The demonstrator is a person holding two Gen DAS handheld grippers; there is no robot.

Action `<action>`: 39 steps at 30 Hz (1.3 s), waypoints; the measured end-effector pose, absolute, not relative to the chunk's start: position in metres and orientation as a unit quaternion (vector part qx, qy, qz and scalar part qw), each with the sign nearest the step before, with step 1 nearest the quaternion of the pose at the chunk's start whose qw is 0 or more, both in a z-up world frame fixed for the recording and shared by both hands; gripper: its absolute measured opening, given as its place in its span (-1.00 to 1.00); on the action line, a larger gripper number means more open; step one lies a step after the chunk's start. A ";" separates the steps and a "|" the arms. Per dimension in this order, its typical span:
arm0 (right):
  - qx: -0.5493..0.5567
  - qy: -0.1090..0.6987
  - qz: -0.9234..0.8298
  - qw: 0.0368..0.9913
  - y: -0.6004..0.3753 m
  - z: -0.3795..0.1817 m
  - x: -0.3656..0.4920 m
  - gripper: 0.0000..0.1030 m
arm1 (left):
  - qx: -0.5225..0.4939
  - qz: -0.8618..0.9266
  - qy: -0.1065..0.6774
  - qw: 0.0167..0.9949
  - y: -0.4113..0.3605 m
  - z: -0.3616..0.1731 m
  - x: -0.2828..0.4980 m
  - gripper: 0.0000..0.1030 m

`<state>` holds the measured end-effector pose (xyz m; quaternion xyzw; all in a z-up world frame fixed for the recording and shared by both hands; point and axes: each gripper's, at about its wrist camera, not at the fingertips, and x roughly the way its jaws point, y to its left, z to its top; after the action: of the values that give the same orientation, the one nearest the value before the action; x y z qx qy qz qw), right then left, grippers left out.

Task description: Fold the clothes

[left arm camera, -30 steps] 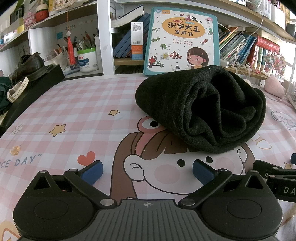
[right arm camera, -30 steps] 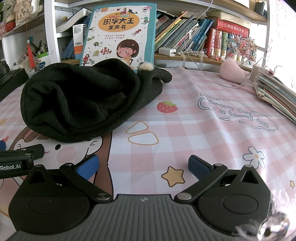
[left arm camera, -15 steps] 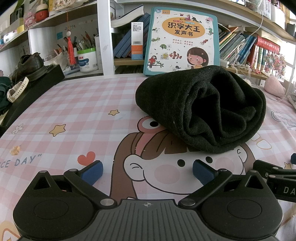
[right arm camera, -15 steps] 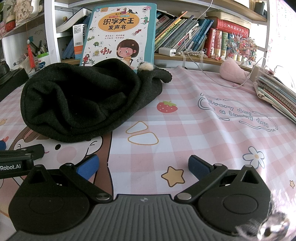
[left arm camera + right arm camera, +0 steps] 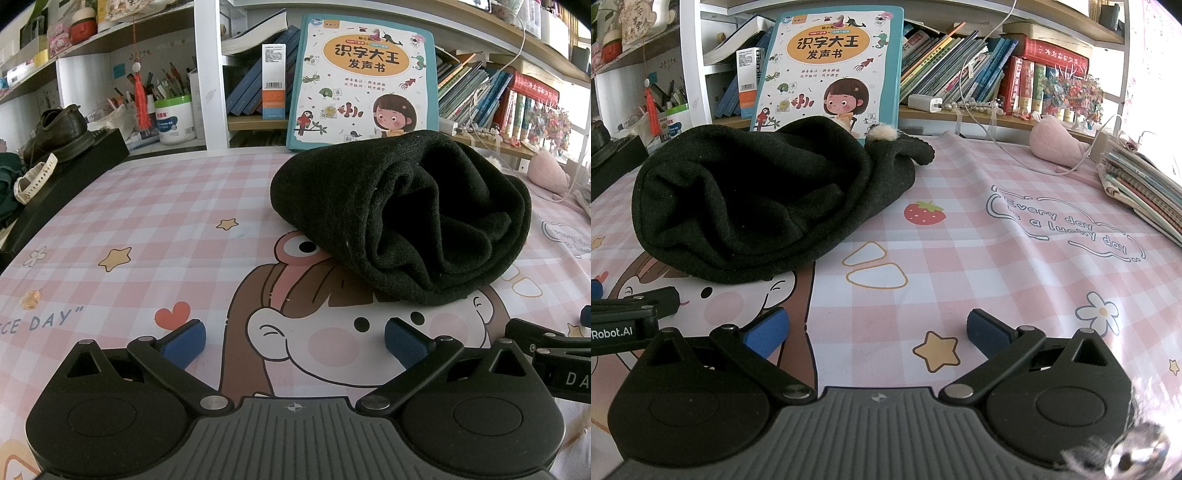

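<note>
A black knitted garment [image 5: 402, 218] lies bunched in a rolled heap on the pink checked tablecloth [image 5: 155, 221], ahead and to the right of my left gripper [image 5: 294, 341]. In the right wrist view the garment [image 5: 750, 199] lies ahead and to the left of my right gripper [image 5: 877, 332]. Both grippers are open and empty, low over the cloth, short of the garment. The right gripper's body [image 5: 554, 354] shows at the left view's right edge, and the left gripper's body [image 5: 624, 321] at the right view's left edge.
A large children's book [image 5: 362, 81] leans on the bookshelf behind the garment. A black box with a shoe [image 5: 59, 129] stands at the far left. A pink plush [image 5: 1060, 144], cables and a stack of notebooks [image 5: 1141, 192] are at the right.
</note>
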<state>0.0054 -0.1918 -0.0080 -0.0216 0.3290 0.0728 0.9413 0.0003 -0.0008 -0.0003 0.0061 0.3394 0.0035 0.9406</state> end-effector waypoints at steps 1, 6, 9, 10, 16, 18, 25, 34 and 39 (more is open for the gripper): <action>-0.022 0.329 0.073 0.941 -0.192 -0.008 0.005 1.00 | 0.006 0.003 0.339 0.941 -0.001 0.000 0.000 1.00; -0.022 0.329 0.073 0.941 -0.192 -0.008 0.005 1.00 | 0.007 0.004 0.339 0.941 -0.001 0.000 0.000 1.00; -0.022 0.329 0.073 0.941 -0.191 -0.007 0.005 1.00 | 0.007 0.004 0.339 0.941 -0.001 -0.001 0.000 1.00; -0.022 0.329 0.073 0.941 -0.191 -0.007 0.005 1.00 | 0.007 0.004 0.339 0.941 -0.001 0.000 0.001 1.00; -0.022 0.329 0.073 0.941 -0.191 -0.007 0.006 1.00 | 0.007 0.004 0.339 0.941 -0.001 0.000 0.001 1.00; -0.022 0.329 0.073 0.941 -0.191 -0.006 0.007 1.00 | 0.007 0.004 0.339 0.941 -0.001 0.000 0.001 1.00; -0.022 0.329 0.073 0.941 -0.191 -0.008 0.006 1.00 | 0.009 0.005 0.339 0.941 -0.001 -0.001 -0.002 1.00; -0.022 0.328 0.074 0.942 -0.191 -0.007 0.005 1.00 | 0.017 0.001 0.336 0.942 -0.003 0.000 -0.005 1.00; -0.018 0.326 0.075 0.942 -0.191 -0.006 0.005 1.00 | 0.008 0.000 0.339 0.941 0.000 0.000 -0.003 1.00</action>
<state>0.0050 -0.1914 -0.0061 -0.0180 0.3263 0.0753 0.9421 -0.0034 -0.0002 0.0001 0.0080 0.3385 -0.0004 0.9409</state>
